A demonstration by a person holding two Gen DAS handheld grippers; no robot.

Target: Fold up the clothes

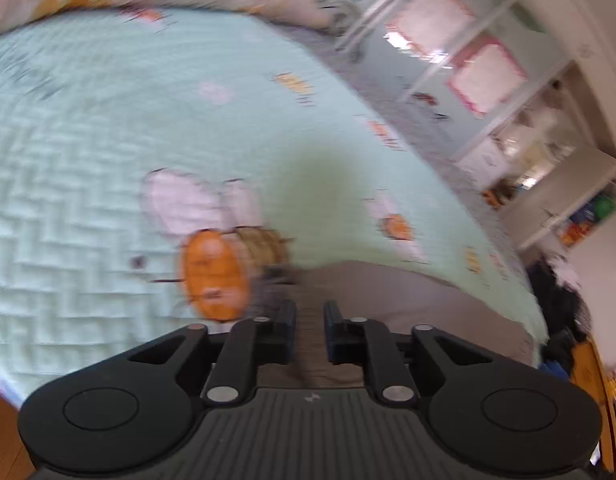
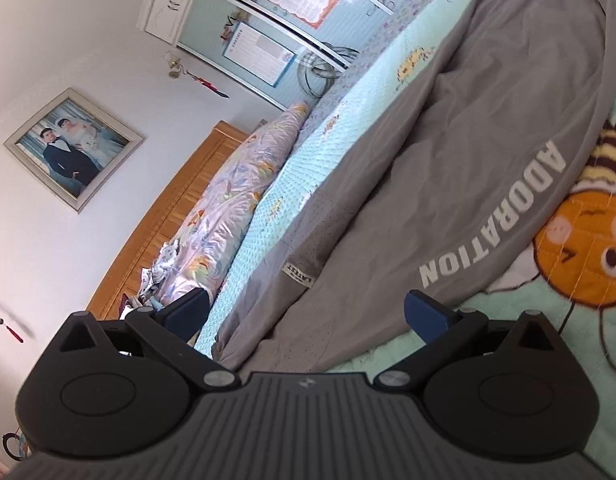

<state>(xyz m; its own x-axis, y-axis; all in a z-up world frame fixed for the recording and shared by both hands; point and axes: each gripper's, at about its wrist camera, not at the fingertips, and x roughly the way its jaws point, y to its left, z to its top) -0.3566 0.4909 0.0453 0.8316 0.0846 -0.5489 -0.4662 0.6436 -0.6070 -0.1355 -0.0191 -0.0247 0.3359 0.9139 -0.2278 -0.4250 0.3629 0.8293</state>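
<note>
Lying at your twelve o'clock, the grey trousers (image 2: 447, 168) cross the quilt (image 2: 268, 216); your right gripper (image 2: 308, 312) gapes wide, your left gripper (image 1: 309, 330) stands slightly parted over grey cloth.

Trousers (image 2: 447, 160) on bedspread (image 2: 268, 216)

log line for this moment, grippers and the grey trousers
left gripper: narrow gap over grey cloth, no grip seen | right gripper: open wide, trouser hem between jaws | grey trousers: flat on bee quilt
</note>
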